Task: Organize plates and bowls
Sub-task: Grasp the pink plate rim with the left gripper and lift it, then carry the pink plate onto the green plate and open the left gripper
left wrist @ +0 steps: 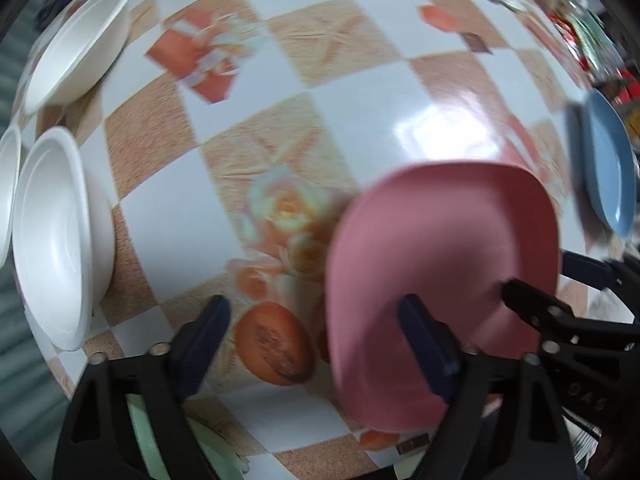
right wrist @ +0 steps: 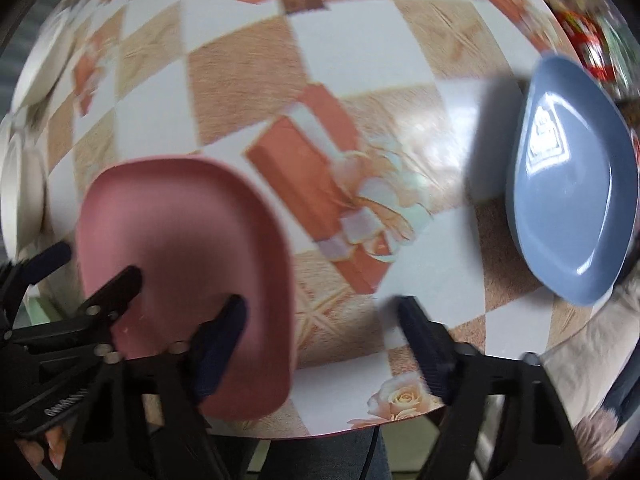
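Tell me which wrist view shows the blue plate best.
The right wrist view: the blue plate appears almost whole there, its glossy inside facing the camera, lying on the patterned table. In the left wrist view, the same plate is only a narrow, squeezed sliver at the right edge.

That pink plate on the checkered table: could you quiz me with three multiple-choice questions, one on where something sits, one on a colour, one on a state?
1. Seen from the right wrist, the blue plate lies where from the pink plate?
A. right
B. left
C. stacked on it

2. What colour are the bowls at the table's left edge?
A. green
B. white
C. black

3. How do the left gripper fingers stand?
A. clamped shut
B. apart, one over the pink plate
C. gripping a bowl

Answers: 1 A, it sits toward the right edge. 2 B, all are plain white. 3 B, tablecloth shows between them.
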`<state>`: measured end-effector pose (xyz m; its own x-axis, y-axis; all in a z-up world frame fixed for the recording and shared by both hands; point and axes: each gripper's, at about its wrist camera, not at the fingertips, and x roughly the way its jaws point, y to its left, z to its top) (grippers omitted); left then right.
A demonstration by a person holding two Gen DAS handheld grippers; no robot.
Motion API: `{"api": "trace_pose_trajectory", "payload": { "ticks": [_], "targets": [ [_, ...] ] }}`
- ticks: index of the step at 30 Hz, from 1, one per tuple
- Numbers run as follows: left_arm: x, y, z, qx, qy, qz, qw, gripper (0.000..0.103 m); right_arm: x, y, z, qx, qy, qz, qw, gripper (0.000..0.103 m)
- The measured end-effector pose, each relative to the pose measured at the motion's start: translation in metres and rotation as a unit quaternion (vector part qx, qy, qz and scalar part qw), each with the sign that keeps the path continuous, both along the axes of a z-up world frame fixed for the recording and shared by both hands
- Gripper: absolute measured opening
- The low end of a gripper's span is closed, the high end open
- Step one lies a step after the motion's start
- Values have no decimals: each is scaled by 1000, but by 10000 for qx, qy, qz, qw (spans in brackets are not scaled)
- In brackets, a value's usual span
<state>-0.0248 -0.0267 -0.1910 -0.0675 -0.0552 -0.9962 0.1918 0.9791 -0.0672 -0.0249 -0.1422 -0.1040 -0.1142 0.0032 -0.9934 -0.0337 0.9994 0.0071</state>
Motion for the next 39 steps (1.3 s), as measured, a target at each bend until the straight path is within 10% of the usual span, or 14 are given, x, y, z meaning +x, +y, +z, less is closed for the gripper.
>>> {"api": "trace_pose_trajectory", "payload": {
  "ticks": [3, 7, 39],
  "targets": [
    [3, -8, 1, -106, 21, -132, 9999, 61, -1, 9, 4, 302, 4, 89, 9995, 25],
    [5, -20, -3, -110, 119, -353, 9992, 39, -5, 6, 4, 431, 166, -80, 9989, 18],
    [-70, 115, 101, 163, -574, 670, 9960, 35, -21, 140, 63, 545, -117, 1566, 9861, 18]
  ]
}}
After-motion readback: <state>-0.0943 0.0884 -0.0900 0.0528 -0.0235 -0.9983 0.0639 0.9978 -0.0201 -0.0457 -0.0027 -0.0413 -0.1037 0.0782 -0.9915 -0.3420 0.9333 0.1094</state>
